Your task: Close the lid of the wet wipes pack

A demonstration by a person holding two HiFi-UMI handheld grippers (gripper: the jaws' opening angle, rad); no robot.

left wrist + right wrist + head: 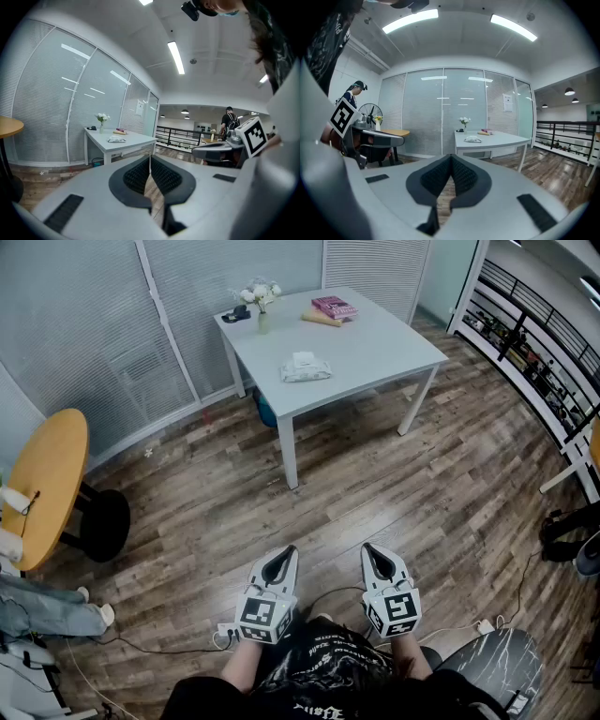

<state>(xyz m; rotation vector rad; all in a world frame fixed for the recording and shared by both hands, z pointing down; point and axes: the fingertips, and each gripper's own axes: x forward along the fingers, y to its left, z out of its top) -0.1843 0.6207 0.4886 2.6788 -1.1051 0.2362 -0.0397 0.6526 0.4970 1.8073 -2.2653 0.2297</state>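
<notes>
The wet wipes pack is a pale soft packet lying near the front edge of the white table, far from me across the floor. It shows small in the left gripper view as the pack and in the right gripper view as the pack. Its lid is too small to read. My left gripper and right gripper are held side by side low in front of the person, well short of the table. Both have their jaws together with nothing between them.
On the table stand a small vase of white flowers, a dark object, a pink book and a tan roll. A round wooden table is at left, cables lie on the wood floor, a railing runs at right.
</notes>
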